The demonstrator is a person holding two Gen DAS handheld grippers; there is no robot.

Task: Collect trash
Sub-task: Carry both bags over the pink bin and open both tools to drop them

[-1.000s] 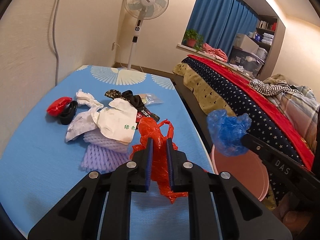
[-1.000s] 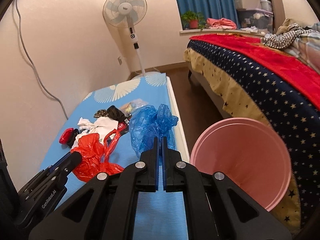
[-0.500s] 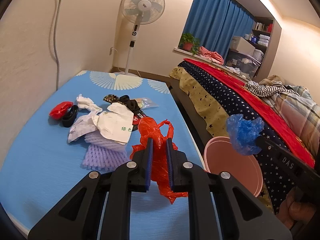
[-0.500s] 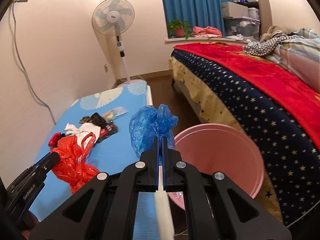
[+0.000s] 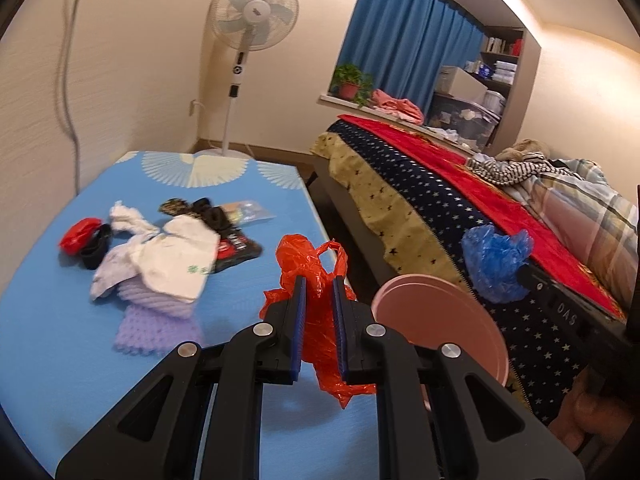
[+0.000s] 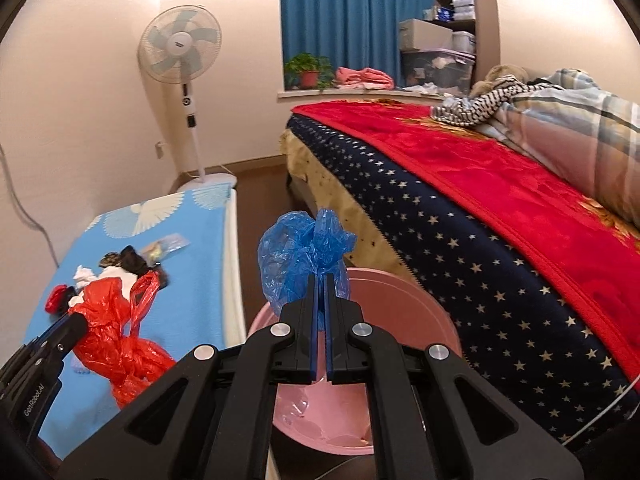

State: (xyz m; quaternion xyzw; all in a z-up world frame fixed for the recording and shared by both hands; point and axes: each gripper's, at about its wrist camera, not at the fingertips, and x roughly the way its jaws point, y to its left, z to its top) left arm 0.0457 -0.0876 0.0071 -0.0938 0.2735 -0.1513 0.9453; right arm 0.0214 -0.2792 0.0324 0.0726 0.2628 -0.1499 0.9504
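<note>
Right gripper (image 6: pixel 319 280): pinching crumpled blue plastic bag (image 6: pixel 298 246) above round pink plastic bin (image 6: pixel 420 312).
Left gripper (image 5: pixel 319 284): clamping crinkled red plastic bag (image 5: pixel 310 264).
Binned: perhaps scraps.
Left: litter pile (image 5: pixel 160 256).

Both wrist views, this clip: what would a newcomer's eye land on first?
First, the two bright bags: the right gripper is shut on a crumpled blue plastic bag above the pink bin, and the left gripper is shut on a red plastic bag over the blue mat. Next, the pile of leftover trash on the mat, and the red blanket on the bed to the right.
</note>
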